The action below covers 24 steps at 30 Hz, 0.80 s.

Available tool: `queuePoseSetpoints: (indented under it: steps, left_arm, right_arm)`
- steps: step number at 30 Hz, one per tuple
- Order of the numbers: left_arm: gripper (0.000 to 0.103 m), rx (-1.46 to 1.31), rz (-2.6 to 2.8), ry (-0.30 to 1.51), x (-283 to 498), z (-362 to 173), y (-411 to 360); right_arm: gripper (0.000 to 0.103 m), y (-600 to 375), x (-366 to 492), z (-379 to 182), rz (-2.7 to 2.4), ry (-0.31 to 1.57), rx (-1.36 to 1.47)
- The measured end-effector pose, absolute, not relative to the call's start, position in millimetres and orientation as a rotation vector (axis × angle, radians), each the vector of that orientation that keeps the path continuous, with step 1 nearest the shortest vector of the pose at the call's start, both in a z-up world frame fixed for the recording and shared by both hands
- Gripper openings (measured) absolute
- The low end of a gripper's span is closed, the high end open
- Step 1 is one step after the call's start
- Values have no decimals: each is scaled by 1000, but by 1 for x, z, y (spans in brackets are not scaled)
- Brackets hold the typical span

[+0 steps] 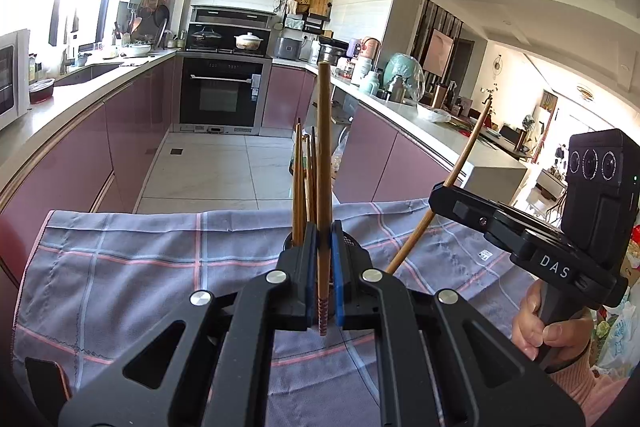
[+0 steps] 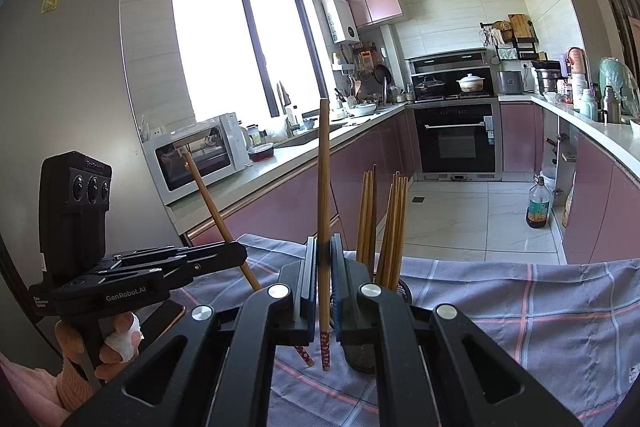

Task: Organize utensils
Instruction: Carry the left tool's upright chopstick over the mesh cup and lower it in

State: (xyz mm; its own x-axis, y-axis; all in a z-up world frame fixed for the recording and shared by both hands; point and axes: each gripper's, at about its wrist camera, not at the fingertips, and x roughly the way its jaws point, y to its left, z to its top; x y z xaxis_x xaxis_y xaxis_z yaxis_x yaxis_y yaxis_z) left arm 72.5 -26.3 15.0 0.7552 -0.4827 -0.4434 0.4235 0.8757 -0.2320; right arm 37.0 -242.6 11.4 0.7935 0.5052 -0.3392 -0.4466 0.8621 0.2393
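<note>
My left gripper (image 1: 323, 239) is shut on a brown chopstick (image 1: 323, 155) that stands upright, patterned end down. My right gripper (image 2: 324, 255) is shut on a second chopstick (image 2: 324, 179), also upright. Each gripper shows in the other's view: the right gripper (image 1: 444, 189) with its chopstick (image 1: 460, 171) tilted, the left gripper (image 2: 236, 253) with its chopstick (image 2: 218, 215) tilted. A dark utensil holder (image 2: 362, 355) with several chopsticks (image 2: 390, 227) stands on the checked cloth (image 2: 520, 327), just right of my right gripper. In the left view the holder's chopsticks (image 1: 302, 183) rise behind my fingers.
The grey cloth with pink lines (image 1: 140, 267) covers the table. Beyond the table's edge lie the kitchen floor, pink cabinets and an oven (image 1: 222, 95). A white microwave (image 2: 200, 155) sits on the left counter. An oil bottle (image 2: 538, 203) stands on the floor.
</note>
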Motion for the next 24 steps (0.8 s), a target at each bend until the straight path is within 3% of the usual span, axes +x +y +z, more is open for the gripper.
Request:
queuePoseSetpoints:
  steps: [24]
  left_arm:
    - [8,-111,-494,506,75,16,-27]
  right_arm:
    - [5,-247,43,17,510,387,150]
